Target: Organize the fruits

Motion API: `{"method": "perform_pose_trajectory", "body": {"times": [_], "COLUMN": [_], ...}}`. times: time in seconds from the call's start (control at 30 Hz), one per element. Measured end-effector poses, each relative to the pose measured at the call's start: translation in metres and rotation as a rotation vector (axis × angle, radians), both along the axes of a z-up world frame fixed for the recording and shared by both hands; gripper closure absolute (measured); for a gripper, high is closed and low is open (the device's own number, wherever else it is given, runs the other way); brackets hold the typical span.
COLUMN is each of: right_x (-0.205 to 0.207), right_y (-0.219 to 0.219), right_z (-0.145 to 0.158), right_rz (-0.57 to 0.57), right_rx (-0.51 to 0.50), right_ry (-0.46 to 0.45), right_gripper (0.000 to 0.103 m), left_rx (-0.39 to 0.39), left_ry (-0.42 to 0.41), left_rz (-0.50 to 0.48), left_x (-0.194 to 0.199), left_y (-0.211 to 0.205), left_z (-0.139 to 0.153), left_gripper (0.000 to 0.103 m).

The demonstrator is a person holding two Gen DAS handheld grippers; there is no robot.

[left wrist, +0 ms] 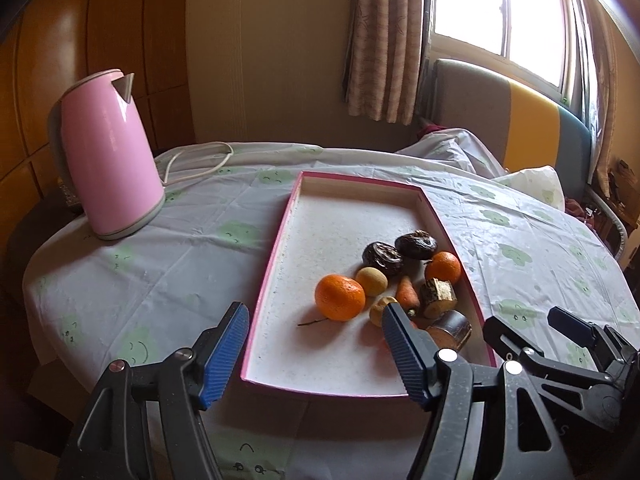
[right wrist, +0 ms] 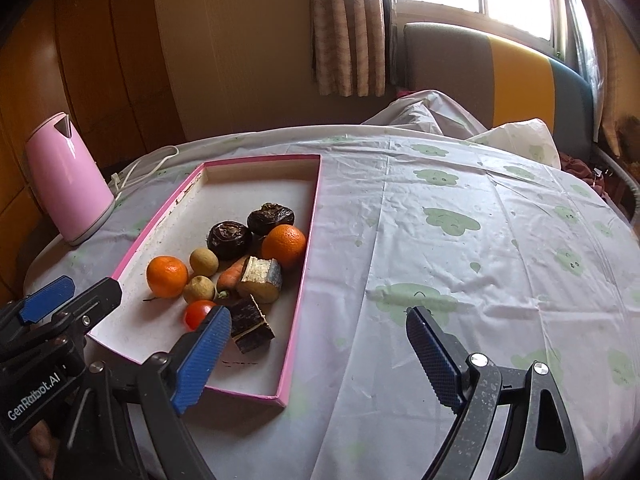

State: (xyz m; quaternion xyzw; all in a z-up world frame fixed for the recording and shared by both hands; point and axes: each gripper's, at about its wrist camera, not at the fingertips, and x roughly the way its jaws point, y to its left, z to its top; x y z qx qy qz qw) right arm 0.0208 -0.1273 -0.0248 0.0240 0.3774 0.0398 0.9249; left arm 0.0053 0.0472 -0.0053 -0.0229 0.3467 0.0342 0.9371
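Observation:
A pink-rimmed shallow box (left wrist: 276, 256) (right wrist: 308, 236) lies on the table. In it are two oranges (left wrist: 340, 297) (right wrist: 284, 245), two dark wrinkled fruits (left wrist: 382, 258) (right wrist: 229, 239), two small tan round fruits (right wrist: 204, 262), a small carrot (left wrist: 407, 294) (right wrist: 232, 272), a red tomato (right wrist: 199, 313) and two cut stalk pieces (right wrist: 260, 280). My left gripper (left wrist: 314, 354) is open and empty over the box's near end. My right gripper (right wrist: 320, 356) is open and empty, straddling the box's near right corner.
A pink electric kettle (left wrist: 106, 152) (right wrist: 68, 182) with a white cord (left wrist: 196, 162) stands at the table's left. The round table has a white cloth (right wrist: 460, 260) with green cloud prints. A curtain, a window and a padded bench are behind.

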Motion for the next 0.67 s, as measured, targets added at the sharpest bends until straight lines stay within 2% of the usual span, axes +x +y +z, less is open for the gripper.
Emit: {"method": "perform_pose_trajectory", "body": {"times": [0.33,0.67], "right_x": [-0.0008,-0.0019], "right_y": [0.0071,0.0071], "right_z": [-0.0030,-0.0074], "right_rz": [0.020,0.025], "right_rx": [-0.019,-0.031], "right_ry": [0.009,0.019], "right_gripper": [0.013,0.013], "left_rx": [0.005,-0.024], "left_ry": [-0.002,0.014], "left_rz": [0.005,-0.016], "left_x": [-0.0022,-0.0011], "left_y": [0.0055,0.0060], "left_z": [-0.0002,-0.0046], "left_gripper": [0.033,0.033]}}
